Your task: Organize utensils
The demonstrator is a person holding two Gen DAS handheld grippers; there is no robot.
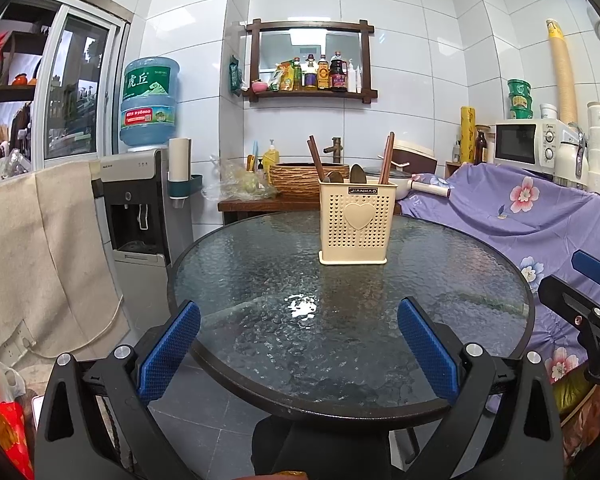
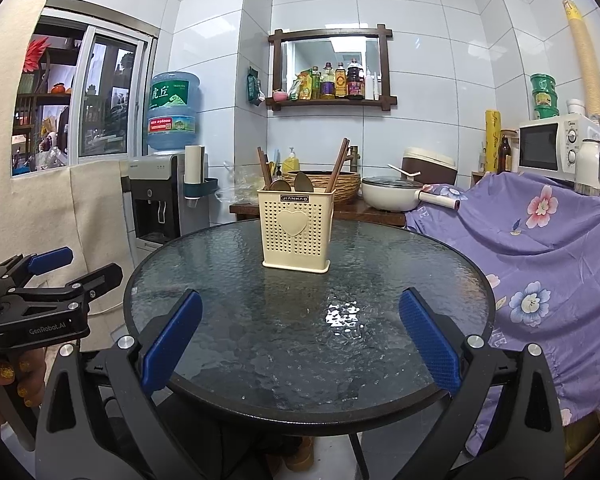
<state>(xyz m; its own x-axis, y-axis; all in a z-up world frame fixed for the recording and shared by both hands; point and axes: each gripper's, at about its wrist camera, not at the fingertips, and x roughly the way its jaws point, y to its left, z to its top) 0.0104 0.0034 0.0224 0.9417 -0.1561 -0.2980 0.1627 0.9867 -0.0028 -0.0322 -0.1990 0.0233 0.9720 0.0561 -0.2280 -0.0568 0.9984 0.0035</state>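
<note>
A cream perforated utensil holder (image 1: 357,224) with a heart on its front stands upright on the far half of the round glass table (image 1: 260,280); it also shows in the right wrist view (image 2: 296,232). Wooden chopsticks (image 1: 387,158) and wooden spoons (image 1: 357,174) stick up out of it. My left gripper (image 1: 298,354) is open and empty above the table's near edge. My right gripper (image 2: 300,354) is open and empty, also at the near edge. Each gripper shows at the side of the other's view: the right gripper's fingers (image 1: 592,268) and the left gripper's fingers (image 2: 54,260).
A water dispenser (image 1: 140,208) stands left of the table. A purple floral cloth (image 1: 532,216) covers furniture on the right. Behind the table a wooden bench holds a basin (image 2: 324,184) and a white pan (image 2: 392,194). A microwave (image 2: 556,148) sits at the far right.
</note>
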